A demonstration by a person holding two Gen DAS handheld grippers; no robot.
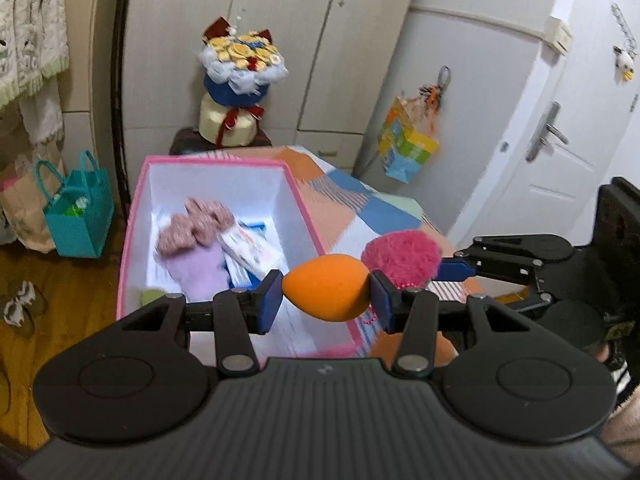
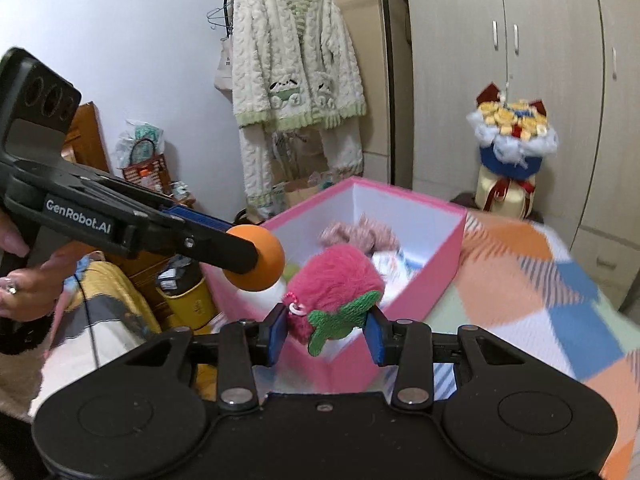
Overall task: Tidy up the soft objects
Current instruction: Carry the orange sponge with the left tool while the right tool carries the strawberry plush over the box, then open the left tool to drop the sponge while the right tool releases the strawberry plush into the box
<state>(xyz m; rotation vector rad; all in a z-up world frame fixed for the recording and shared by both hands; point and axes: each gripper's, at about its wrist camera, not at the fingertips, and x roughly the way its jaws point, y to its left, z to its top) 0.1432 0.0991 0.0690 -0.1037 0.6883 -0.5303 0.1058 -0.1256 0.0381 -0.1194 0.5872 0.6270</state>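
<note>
My left gripper (image 1: 326, 294) is shut on an orange egg-shaped sponge (image 1: 326, 292) and holds it above the near right corner of the pink box (image 1: 132, 216). My right gripper (image 2: 326, 330) is shut on a fuzzy pink strawberry plush (image 2: 336, 276) with a green knitted leaf, over the box's near wall (image 2: 320, 364). The plush also shows in the left wrist view (image 1: 402, 254), just right of the sponge. The sponge shows in the right wrist view (image 2: 256, 258), left of the plush. Inside the box lie pink and lilac fuzzy socks (image 1: 196, 236) and packets (image 1: 252, 252).
The box stands on a bed with a patchwork cover (image 2: 540, 288). A flower bouquet (image 1: 240, 88) stands behind it before wardrobe doors (image 1: 280, 20). A teal bag (image 1: 78, 208) sits on the wooden floor at left. A door (image 1: 560, 152) is at right. A knitted cardigan (image 2: 296, 68) hangs on a rack.
</note>
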